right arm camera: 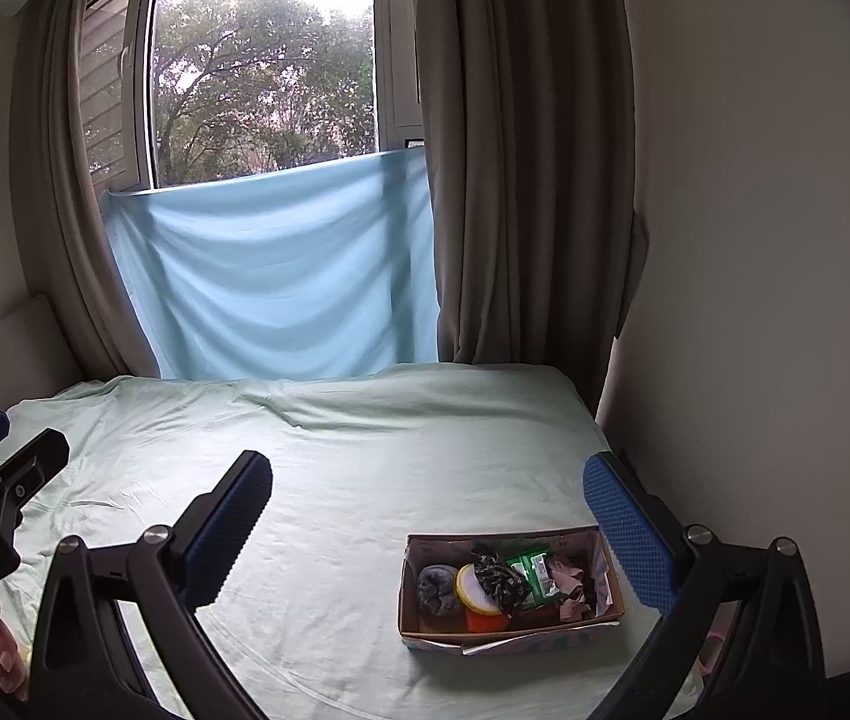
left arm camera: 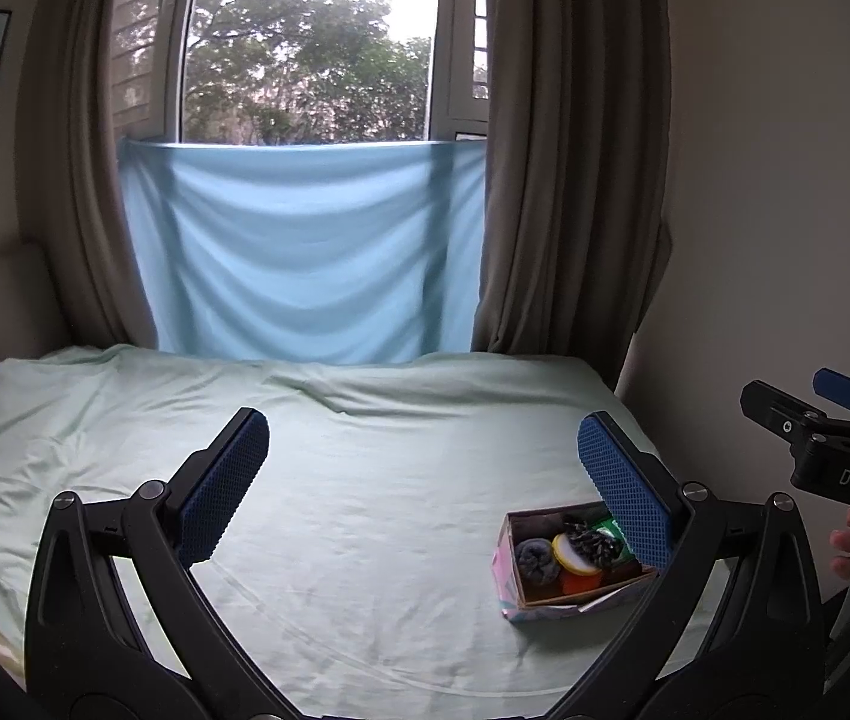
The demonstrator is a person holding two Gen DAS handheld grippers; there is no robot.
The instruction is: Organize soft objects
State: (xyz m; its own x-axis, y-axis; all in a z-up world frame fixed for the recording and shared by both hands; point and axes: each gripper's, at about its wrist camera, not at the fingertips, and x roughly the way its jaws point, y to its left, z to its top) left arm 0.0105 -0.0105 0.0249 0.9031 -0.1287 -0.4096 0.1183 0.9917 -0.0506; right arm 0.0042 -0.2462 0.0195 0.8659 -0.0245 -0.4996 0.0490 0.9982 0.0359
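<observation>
Right now you hold both tools above the bed (left arm camera: 365,510), each with its jaws spread wide and nothing between them. Your left gripper (left arm camera: 423,483) hangs over the bare middle of the pale green sheet; its right pad overlaps the far corner of the box (left arm camera: 505,576) in that view, though whether it touches is not clear. Your right gripper (right arm camera: 427,531) sits just to the side, its pads framing the same box (right arm camera: 410,588) from a little further right.

The box rests on the sheet near the bed's right edge, close to the wall. It is an open cardboard carton with a pink and blue patterned outside. Inside, packed together, lie a grey rolled sock (right arm camera: 438,589) at the left end, a yellow-rimmed white sponge (right arm camera: 475,591) beside it over something orange, a black patterned scrunchie (right arm camera: 499,579) draped across the middle, a green packet (right arm camera: 532,576), and a crumpled pinkish cloth (right arm camera: 571,588) at the right end.

Behind the bed, a blue sheet (left arm camera: 305,252) hangs across the lower window between brown curtains (left arm camera: 568,180).

Your fingers (left arm camera: 844,546) show at the edge of the left view, under the other tool.
</observation>
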